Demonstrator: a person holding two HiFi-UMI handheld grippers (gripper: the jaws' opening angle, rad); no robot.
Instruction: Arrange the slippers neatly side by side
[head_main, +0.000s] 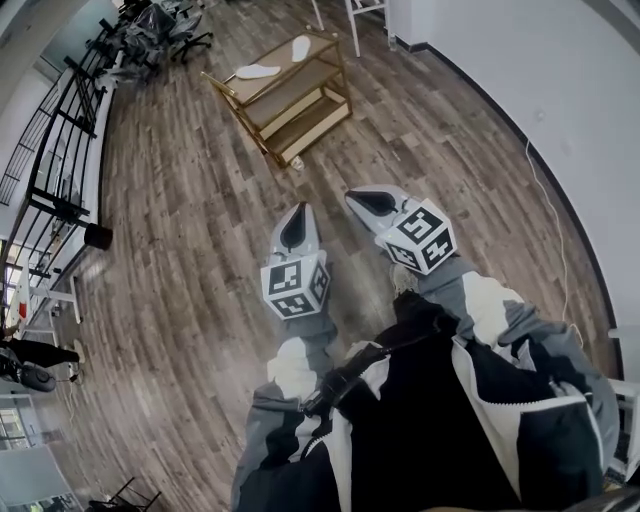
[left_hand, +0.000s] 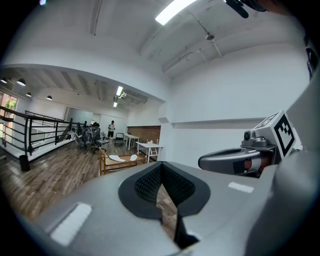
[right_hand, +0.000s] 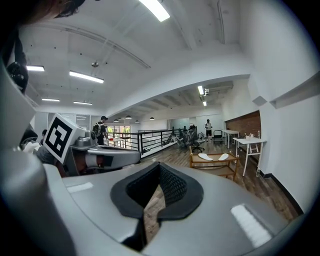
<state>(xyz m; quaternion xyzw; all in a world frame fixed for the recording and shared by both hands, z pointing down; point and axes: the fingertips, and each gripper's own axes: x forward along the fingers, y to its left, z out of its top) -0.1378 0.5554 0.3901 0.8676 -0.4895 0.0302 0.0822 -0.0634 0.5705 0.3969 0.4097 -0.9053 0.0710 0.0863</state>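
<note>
Two white slippers (head_main: 257, 71) (head_main: 301, 47) lie apart, at different angles, on the top of a low wooden shelf table (head_main: 290, 95) far ahead on the wood floor. They also show in the left gripper view as slippers (left_hand: 116, 158) (left_hand: 133, 157) and in the right gripper view as slippers (right_hand: 205, 156) (right_hand: 223, 156). My left gripper (head_main: 298, 222) and right gripper (head_main: 368, 200) are held side by side in front of me, well short of the table. Both are shut with nothing between the jaws. Each gripper sees the other: right gripper (left_hand: 225, 159), left gripper (right_hand: 112, 157).
A white wall (head_main: 520, 80) with a dark skirting runs along the right, and a thin cable (head_main: 545, 200) lies on the floor. A black railing (head_main: 60, 150) borders the left, with a black bin (head_main: 97, 236). White tables (right_hand: 252, 145), office chairs (left_hand: 90, 137) and people stand beyond the shelf table.
</note>
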